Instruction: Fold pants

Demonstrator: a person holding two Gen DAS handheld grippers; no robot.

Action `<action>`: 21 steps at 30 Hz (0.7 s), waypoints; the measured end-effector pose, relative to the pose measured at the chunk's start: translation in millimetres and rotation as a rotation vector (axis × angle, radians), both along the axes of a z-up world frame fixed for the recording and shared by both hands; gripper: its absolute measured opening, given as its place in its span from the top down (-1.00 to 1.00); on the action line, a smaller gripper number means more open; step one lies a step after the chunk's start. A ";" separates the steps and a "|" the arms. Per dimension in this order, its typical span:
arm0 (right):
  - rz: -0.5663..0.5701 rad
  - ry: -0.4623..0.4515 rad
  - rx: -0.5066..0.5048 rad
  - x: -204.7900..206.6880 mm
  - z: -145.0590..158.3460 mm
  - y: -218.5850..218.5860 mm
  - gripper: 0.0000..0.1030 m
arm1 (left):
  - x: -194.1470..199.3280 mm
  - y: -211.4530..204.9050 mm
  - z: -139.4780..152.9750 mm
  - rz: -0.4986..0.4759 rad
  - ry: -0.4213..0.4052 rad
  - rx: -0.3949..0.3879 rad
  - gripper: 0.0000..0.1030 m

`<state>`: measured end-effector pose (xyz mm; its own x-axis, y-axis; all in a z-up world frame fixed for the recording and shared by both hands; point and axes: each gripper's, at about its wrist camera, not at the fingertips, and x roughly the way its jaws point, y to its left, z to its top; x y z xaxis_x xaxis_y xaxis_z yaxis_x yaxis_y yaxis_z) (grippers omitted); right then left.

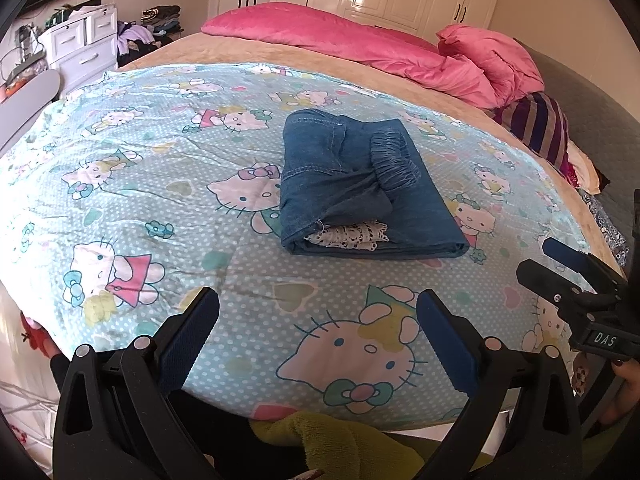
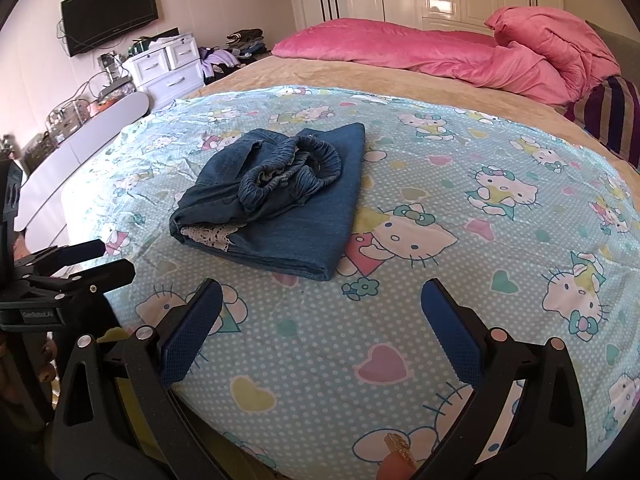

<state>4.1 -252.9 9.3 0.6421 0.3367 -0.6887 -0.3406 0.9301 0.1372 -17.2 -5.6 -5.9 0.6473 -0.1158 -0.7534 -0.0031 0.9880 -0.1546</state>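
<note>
Pants [image 1: 360,188]: blue denim, folded into a compact bundle, lying on the cartoon-print sheet [image 1: 160,200]; elastic waistband on top, white lace trim showing at the near edge.
Left gripper [image 1: 318,312]: jaws spread wide, holding nothing, on the near side of the pants, apart from them.
Right gripper [image 2: 322,302]: jaws spread wide, holding nothing, near side of the pants, apart from them.
Pink duvet [image 2: 480,52]: beyond the pants.

We cannot see inside the folded blue denim pants [image 1: 360,192]; only a scrap of white lace [image 1: 352,236] peeks out. The striped purple cushion [image 2: 612,120] runs past the frame edge.
</note>
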 end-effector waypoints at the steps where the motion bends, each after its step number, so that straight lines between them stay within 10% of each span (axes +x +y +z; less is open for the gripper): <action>1: 0.000 -0.001 0.001 0.3 0.2 -0.4 -0.83 | 0.0 -0.1 0.0 0.001 0.000 0.002 -0.91; 21: -0.010 -0.001 -0.008 2.9 -0.3 -3.2 -0.82 | -0.6 -0.7 0.2 0.005 0.004 0.024 -0.91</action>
<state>7.0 -256.0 9.0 0.6460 0.3249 -0.6907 -0.3313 0.9346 0.1297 -17.8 -6.3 -5.8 0.6451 -0.0943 -0.7583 -0.0085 0.9914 -0.1306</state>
